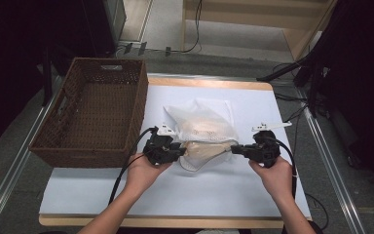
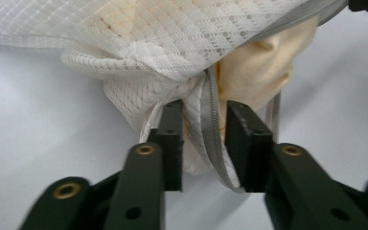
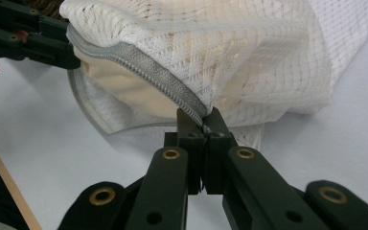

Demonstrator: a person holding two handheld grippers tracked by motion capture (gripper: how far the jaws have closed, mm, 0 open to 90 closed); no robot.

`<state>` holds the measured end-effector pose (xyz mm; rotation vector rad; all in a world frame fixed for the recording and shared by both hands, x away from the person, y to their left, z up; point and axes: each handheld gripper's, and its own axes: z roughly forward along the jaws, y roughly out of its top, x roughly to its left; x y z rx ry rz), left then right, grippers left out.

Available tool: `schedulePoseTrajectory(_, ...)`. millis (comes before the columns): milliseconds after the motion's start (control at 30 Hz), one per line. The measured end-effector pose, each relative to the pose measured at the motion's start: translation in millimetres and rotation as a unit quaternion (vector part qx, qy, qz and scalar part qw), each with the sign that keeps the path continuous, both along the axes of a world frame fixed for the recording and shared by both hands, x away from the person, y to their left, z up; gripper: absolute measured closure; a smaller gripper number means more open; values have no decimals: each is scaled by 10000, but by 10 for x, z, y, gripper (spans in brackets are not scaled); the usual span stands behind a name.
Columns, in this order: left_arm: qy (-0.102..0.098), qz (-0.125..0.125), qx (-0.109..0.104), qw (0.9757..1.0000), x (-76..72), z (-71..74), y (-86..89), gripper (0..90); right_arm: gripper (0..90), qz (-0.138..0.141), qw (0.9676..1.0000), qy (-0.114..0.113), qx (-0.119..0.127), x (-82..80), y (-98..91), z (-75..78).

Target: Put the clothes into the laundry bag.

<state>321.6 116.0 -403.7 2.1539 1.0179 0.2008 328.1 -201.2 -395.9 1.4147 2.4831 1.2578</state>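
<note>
I take the white mesh laundry bag (image 1: 202, 124) at mid-table as my landmark. Left of it stands the brown wicker basket (image 1: 95, 112), well apart from my grippers, on the white table sheet (image 1: 214, 190).

Left gripper (image 1: 181, 151): I hold it at the bag's near-left corner. In the left gripper view its fingers (image 2: 172, 139) stand apart, with a clear gap between the pads. The bunched mesh and the grey zipper tape (image 2: 213, 139) of the bag hang in that gap. The left pad lies against the gathered mesh; the right pad sits just beside the tape, and I cannot tell whether it touches. I see no pinch there, so I log this gripper as parted around the corner, not clamped.

Between the grippers, the bag's mouth gapes toward me, and a cream cloth (image 1: 207, 148) shows inside it, bulging out under the zipper edge.

Right gripper (image 1: 234, 148): I hold it at the bag's near-right end. In the right gripper view its fingers (image 3: 189, 127) are pressed together, clamped on the end of the zipper (image 3: 143, 67), where the grey tape meets the mesh. The bag rises from the fingertips up and away; the left gripper shows beyond it at the far end of the opening.
</note>
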Motion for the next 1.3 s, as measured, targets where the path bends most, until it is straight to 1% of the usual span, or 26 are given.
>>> schedulePoseTrajectory(33, -41, -11, 73, 10000, 3, 8, -3, 772, 892, 0, 10000, 8, -11, -1, 5, 1)
schedulePoseTrajectory(67, -37, -37, 79, 10000, 5, 12, 4, 840, 892, 0, 10000, 9, -17, -4, 7, 2)
schedulePoseTrajectory(100, 15, -32, 2, 10000, 8, 14, 15, 866, 892, 0, 10000, 5, -13, -4, 6, 2)
schedulePoseTrajectory(167, 8, -37, -17, 10000, -7, 30, 47, 877, 892, 7, 10000, 4, 1, -1, -2, 0)
schedulePoseTrajectory(200, 8, -30, 8, 10000, -22, 43, 70, 878, 892, 0, 10000, -1, 11, 0, -3, -2)
schedulePoseTrajectory(233, 12, -10, -35, 10000, -40, 55, 100, 878, 892, 4, 10000, -12, 6, 0, -6, -2)
schedulePoseTrajectory(300, -13, 2, -37, 10000, -87, 86, 172, 878, 892, 7, 10000, -7, 13, -3, -5, 2)
schedulePoseTrajectory(367, 30, 65, -111, 9999, -148, 102, 276, 880, 892, 9, 10000, -13, 15, -11, 2, 14)
schedulePoseTrajectory(400, 37, 91, -105, 9999, -168, 100, 307, 880, 892, 29, 10000, -37, 19, -12, 6, 17)
schedulePoseTrajectory(467, 57, 147, -152, 9998, -224, 78, 382, 880, 891, 70, 10000, -8, 13, -18, 23, 19)
schedulePoseTrajectory(500, 102, 165, -179, 9997, -254, 63, 409, 881, 891, 94, 10000, 5, 9, -21, 33, 18)
schedulePoseTrajectory(533, 98, 205, -196, 9995, -294, 48, 421, 881, 891, 135, 9999, -3, -11, -25, 51, 16)
schedulePoseTrajectory(567, 118, 170, -178, 9996, -330, 37, 433, 880, 891, 183, 9998, 12, -24, -35, 70, 16)
schedulePoseTrajectory(600, 130, 195, -186, 9996, -368, 22, 443, 880, 892, 222, 9997, 5, -33, -47, 89, 18)
schedulePoseTrajectory(767, 306, 212, -293, 9989, -525, -69, 482, 878, 891, 363, 9993, 68, -37, -160, 159, 17)
schedulePoseTrajectory(867, 373, 141, -270, 9988, -599, -114, 467, 878, 892, 391, 9992, 120, 25, -242, 156, 25)
schedulePoseTrajectory(933, 422, 97, -269, 9987, -645, -148, 447, 876, 894, 488, 9986, 149, 103, -298, 149, 53)
schedulePoseTrajectory(967, 444, 87, -275, 9986, -658, -159, 442, 875, 894, 545, 9984, 133, 118, -332, 156, 64)
schedulePoseTrajectory(1033, 425, 103, -292, 9986, -654, -180, 447, 873, 893, 618, 9981, 69, 38, -372, 172, 50)
schedulePoseTrajectory(1100, 426, 151, -299, 9985, -629, -213, 463, 866, 891, 619, 9980, 150, -19, -349, 190, -15)
schedulePoseTrajectory(1133, 445, 163, -351, 9983, -622, -230, 472, 861, 891, 628, 9979, 167, -28, -340, 192, -36)
schedulePoseTrajectory(1167, 470, 142, -343, 9982, -617, -241, 476, 858, 889, 626, 9978, 198, -35, -337, 201, -54)
schedulePoseTrajectory(1200, 472, 118, -320, 9983, -617, -246, 470, 854, 888, 637, 9978, 175, -78, -337, 204, -66)
schedulePoseTrajectory(1267, 485, 48, -387, 9981, -614, -243, 457, 836, 886, 641, 9978, 149, -82, -341, 196, -70)
schedulePoseTrajectory(1300, 482, 5, -379, 9981, -613, -236, 449, 820, 886, 618, 9980, 140, -86, -344, 186, -67)
